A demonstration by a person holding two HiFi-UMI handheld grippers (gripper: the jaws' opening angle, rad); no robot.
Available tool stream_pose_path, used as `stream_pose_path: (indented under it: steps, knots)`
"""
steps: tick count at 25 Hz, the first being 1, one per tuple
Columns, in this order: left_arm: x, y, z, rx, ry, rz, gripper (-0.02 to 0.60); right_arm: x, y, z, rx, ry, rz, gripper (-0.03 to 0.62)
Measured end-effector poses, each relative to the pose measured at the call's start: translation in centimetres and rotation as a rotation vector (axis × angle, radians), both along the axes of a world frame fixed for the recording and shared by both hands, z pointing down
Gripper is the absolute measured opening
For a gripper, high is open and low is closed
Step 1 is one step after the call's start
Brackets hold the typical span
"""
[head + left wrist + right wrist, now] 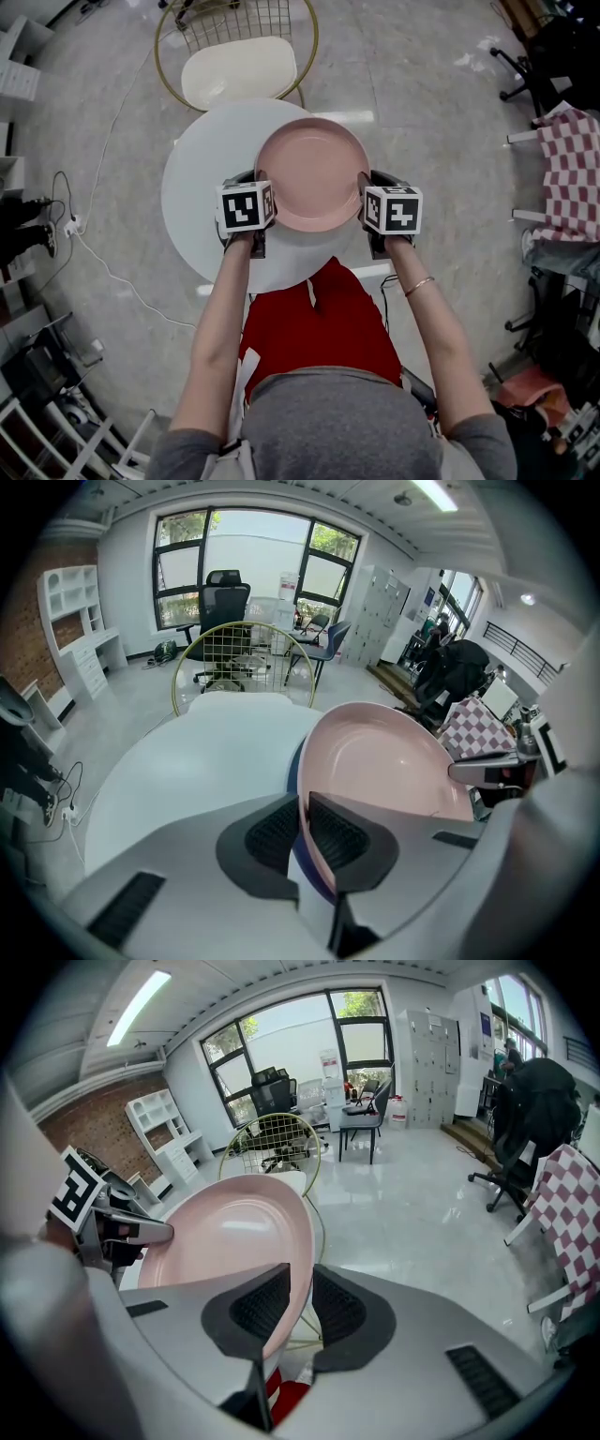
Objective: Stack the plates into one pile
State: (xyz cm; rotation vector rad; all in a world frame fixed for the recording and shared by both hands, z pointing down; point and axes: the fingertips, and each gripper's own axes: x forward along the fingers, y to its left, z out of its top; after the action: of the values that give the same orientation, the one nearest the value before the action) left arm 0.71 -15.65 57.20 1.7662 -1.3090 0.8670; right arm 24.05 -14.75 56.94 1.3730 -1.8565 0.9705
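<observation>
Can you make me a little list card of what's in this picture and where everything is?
table: white round table
plate: pink plate, empty, held over the table
left gripper: shut on the plate's left rim
right gripper: shut on the plate's right rim
chair: white-seated chair with a gold wire back, behind the table

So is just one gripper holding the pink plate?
No, the left gripper and the right gripper each clamp the plate, on opposite rims.
</observation>
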Motion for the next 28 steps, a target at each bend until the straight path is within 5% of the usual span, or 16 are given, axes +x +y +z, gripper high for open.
stream_pose_path:
  steps: [28]
  knots:
    - [0.14, -0.36, 0.42, 0.074, -0.058, 0.012, 0.081, 0.44, -0.29, 0.67, 0.032, 0.091, -0.033, 0.091]
